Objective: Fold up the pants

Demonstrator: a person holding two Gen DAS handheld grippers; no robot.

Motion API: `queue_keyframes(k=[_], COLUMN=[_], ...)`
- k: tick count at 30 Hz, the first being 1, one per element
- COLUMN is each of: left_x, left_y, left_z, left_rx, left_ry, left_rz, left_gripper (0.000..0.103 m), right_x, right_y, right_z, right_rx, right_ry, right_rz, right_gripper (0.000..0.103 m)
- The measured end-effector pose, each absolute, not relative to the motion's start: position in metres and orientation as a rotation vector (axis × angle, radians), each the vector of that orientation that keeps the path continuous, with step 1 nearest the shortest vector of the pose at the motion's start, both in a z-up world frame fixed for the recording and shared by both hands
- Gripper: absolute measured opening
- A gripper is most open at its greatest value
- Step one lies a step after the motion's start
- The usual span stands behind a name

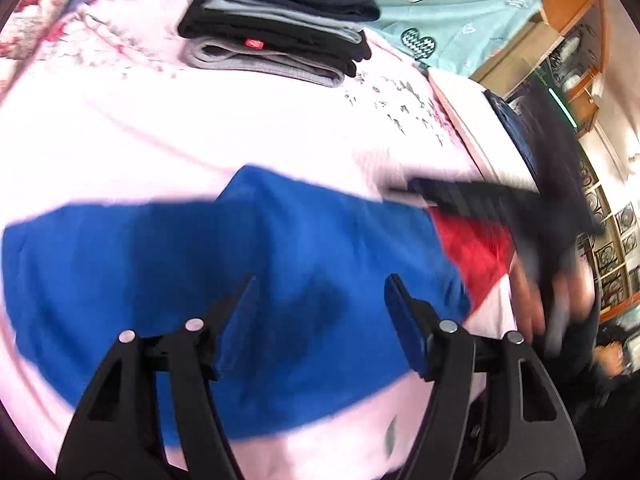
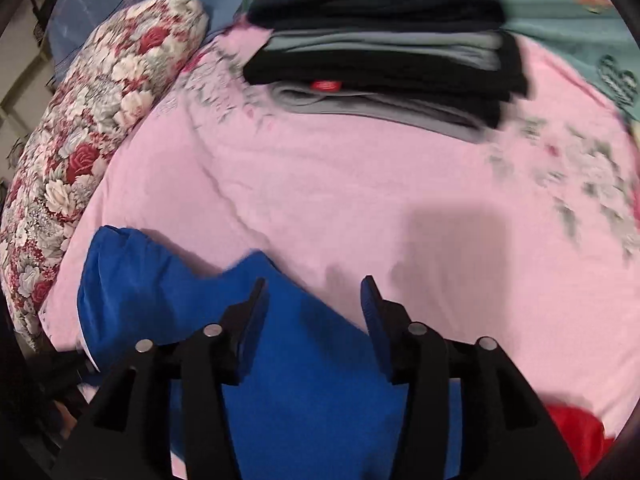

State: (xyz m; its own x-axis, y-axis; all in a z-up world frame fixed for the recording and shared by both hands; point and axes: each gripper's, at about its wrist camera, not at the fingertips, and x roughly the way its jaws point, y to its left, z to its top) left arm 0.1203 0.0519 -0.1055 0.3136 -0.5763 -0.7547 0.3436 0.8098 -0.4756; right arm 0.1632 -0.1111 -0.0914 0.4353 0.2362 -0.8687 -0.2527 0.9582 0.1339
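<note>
Blue pants lie spread across a pink bedspread, with a red part at their right end. My left gripper hovers open and empty just above the middle of the blue cloth. My right gripper shows blurred in the left wrist view, over the pants' right end, held by a hand. In the right wrist view the right gripper is open and empty above the blue pants, near their far edge. The red part lies at the lower right.
A stack of folded dark and grey clothes sits at the far side of the bed, also in the right wrist view. A floral pillow lies at the left. A teal sheet and wooden shelves are at the right.
</note>
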Motion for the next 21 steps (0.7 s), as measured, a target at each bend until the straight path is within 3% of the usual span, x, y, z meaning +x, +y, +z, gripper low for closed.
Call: queue_keyframes(k=[2,4,5,7,8,12,18,20,21], left_x=[0.150,0.171,0.176,0.186,0.190,0.193,0.197,0.193,0.190], left_y=[0.031,0.013,0.008,0.001,0.000,0.009,0.014,0.013,0.015], left_z=[-0.113,-0.127,-0.134,-0.154,-0.165,-0.170,-0.173,-0.170,-0.167], left_rx=[-0.257,-0.221,-0.210,-0.196,-0.192,-0.220,-0.256,-0.238,-0.231], left_ry=[1.148,1.178,1.196,1.251,1.276,1.264,1.215,1.191,1.174], left_rz=[-0.641,-0.614,-0.606,-0.588,-0.566,-0.558,-0.590,-0.590,-0.586], left_gripper=[0.063,0.048,0.043,0.027,0.023,0.015,0.015,0.015,0.025], right_x=[0.136,0.108,0.094,0.070,0.060,0.042,0.040,0.042,0.040], right_y=[-0.132,-0.140,-0.145,-0.145,-0.146,-0.129,-0.119,-0.128,-0.139], right_z=[-0.095,-0.101,-0.103,-0.114,-0.119,-0.140,-0.152,-0.147,-0.141], right_rx=[0.003,0.016,0.019,0.030,0.041,0.048,0.078,0.141,0.178], right_ry=[1.096,1.098,1.095,1.104,1.105,1.133,1.170,1.177,1.157], right_rz=[0.308,0.339,0.346,0.356,0.364,0.366,0.370,0.368,0.351], right_gripper=[0.054,0.046,0.031,0.019,0.019,0.019,0.019,0.036,0.047])
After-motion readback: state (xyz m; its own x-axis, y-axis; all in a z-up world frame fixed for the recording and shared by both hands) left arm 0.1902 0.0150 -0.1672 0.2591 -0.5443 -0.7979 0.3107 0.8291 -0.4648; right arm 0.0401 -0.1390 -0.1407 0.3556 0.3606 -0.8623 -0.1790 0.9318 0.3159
